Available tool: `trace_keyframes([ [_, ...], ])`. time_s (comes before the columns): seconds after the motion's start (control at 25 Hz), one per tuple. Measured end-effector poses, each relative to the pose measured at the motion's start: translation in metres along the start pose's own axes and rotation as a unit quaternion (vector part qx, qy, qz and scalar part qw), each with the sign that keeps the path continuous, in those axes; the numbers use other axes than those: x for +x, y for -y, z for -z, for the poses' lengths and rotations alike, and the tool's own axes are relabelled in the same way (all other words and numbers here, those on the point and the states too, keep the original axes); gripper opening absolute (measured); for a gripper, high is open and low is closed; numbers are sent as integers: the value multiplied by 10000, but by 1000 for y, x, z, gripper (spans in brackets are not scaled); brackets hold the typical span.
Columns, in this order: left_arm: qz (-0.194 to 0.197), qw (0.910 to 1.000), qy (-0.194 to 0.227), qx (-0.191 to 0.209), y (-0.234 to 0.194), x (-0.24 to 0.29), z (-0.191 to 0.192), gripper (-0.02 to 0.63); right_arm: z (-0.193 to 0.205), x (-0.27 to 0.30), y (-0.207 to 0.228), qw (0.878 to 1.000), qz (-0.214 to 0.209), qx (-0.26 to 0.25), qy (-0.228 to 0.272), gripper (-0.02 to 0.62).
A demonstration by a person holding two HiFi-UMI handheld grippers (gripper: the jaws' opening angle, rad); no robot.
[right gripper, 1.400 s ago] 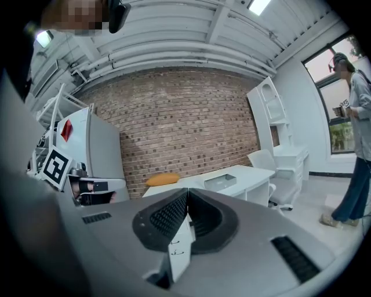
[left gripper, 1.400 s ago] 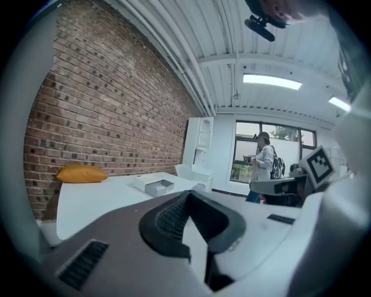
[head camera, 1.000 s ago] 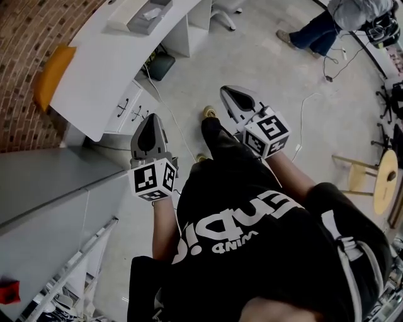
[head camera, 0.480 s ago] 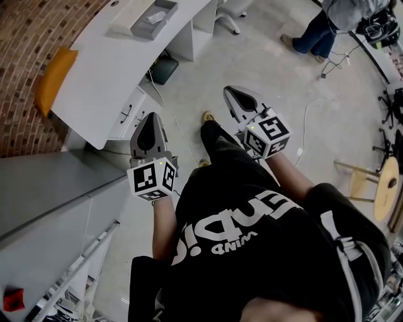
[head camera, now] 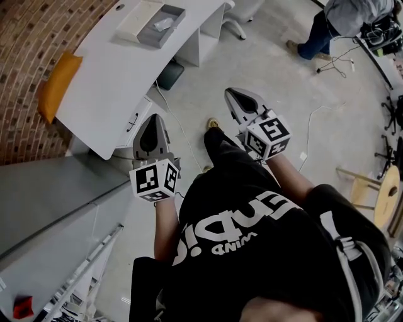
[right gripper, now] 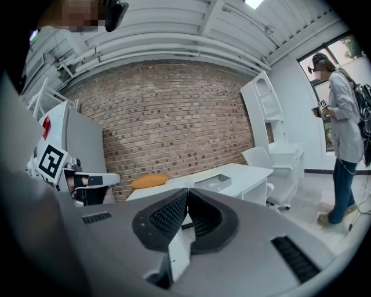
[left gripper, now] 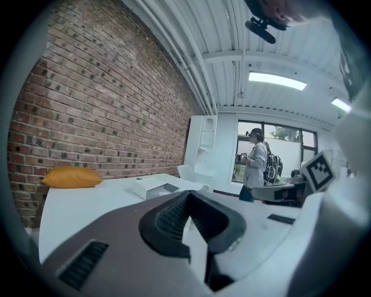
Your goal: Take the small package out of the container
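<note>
The grey container (head camera: 167,19) stands on the white desk (head camera: 107,75) at the top left of the head view, with a small pale package (head camera: 162,25) lying in it. A white box (head camera: 140,19) lies against it. My left gripper (head camera: 153,118) is shut and empty, held over the floor short of the desk's front edge. To its right, my right gripper (head camera: 228,93) is also shut and empty, in mid-air. The left gripper view shows shut jaws (left gripper: 186,194) and the container (left gripper: 168,187) far off. Beyond my shut right gripper (right gripper: 186,191) the container (right gripper: 214,183) is seen too.
An orange cushion (head camera: 58,85) lies on the desk by the brick wall (head camera: 25,56). A drawer unit (head camera: 133,119) sits under the desk, and a dark bag (head camera: 170,74) with cables is on the floor. A person (head camera: 327,25) stands far right. A wooden stool (head camera: 378,185) is at the right edge.
The view has shifted so the desk and container sit lower and fuller in the picture. Both grippers stay shut and keep about the same place before me.
</note>
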State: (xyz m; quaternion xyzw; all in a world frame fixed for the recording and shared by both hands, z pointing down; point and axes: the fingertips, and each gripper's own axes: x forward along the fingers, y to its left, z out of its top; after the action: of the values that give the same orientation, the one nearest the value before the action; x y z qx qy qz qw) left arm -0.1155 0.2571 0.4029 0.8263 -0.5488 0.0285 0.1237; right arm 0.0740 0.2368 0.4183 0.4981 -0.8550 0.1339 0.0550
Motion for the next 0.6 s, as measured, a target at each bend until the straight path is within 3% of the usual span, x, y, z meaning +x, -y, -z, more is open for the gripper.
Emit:
trace_keyframes([
  [0.6, -57, 9999, -19, -88, -27, 83, -31, 7, -38, 74, 45, 9999, -107, -33, -97, 0],
])
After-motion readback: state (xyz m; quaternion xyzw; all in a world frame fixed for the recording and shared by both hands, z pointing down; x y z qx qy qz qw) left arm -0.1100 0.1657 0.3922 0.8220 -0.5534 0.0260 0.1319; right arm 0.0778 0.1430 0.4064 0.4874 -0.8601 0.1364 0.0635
